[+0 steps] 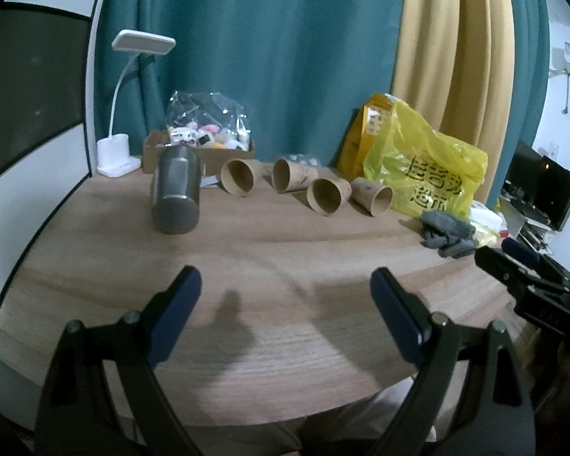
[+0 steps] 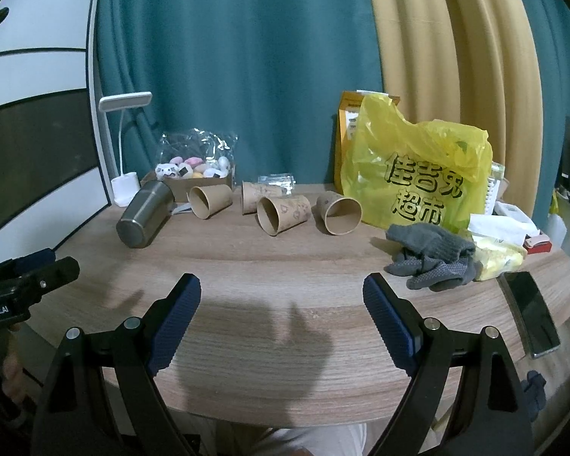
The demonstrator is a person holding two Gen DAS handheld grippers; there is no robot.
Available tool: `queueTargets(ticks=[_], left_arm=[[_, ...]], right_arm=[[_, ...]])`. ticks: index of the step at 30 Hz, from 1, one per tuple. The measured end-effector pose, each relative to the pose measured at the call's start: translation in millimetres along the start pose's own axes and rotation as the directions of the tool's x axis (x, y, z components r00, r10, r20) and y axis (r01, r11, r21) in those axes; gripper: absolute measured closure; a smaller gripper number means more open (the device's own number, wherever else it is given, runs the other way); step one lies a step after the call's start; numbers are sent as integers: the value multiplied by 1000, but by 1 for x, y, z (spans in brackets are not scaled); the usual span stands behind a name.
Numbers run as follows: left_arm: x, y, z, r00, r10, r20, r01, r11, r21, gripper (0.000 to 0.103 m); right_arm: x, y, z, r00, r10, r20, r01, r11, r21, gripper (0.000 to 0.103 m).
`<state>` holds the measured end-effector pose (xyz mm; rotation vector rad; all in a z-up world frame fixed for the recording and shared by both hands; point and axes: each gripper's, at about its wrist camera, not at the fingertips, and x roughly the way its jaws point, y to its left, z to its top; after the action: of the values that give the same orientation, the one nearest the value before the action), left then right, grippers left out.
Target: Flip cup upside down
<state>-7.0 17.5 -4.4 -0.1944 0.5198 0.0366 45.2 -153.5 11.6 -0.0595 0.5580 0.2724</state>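
Observation:
A steel cup (image 1: 176, 190) lies on its side at the table's far left, base toward me; it also shows in the right wrist view (image 2: 144, 214). Several brown paper cups lie on their sides in a row beside it, such as one (image 1: 239, 176) near the steel cup and one (image 2: 342, 212) near the yellow bag. My left gripper (image 1: 285, 292) is open and empty over the near table edge. My right gripper (image 2: 281, 296) is open and empty too, well short of the cups.
A yellow plastic bag (image 2: 418, 174), grey gloves (image 2: 433, 258), a phone (image 2: 532, 311) and tissues sit at the right. A cardboard box of toys (image 1: 201, 144) and a white desk lamp (image 1: 117, 155) stand at the back left. Curtains hang behind the wooden table (image 1: 285, 250).

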Motion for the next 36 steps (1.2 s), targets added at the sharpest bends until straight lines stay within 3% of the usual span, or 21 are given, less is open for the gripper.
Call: queueTargets(ticks=[36], left_arm=[[1, -3, 3, 1000, -4, 7, 3, 1000, 9, 11]], right_arm=[[3, -1, 1, 1000, 4, -4, -3, 1000, 4, 13]])
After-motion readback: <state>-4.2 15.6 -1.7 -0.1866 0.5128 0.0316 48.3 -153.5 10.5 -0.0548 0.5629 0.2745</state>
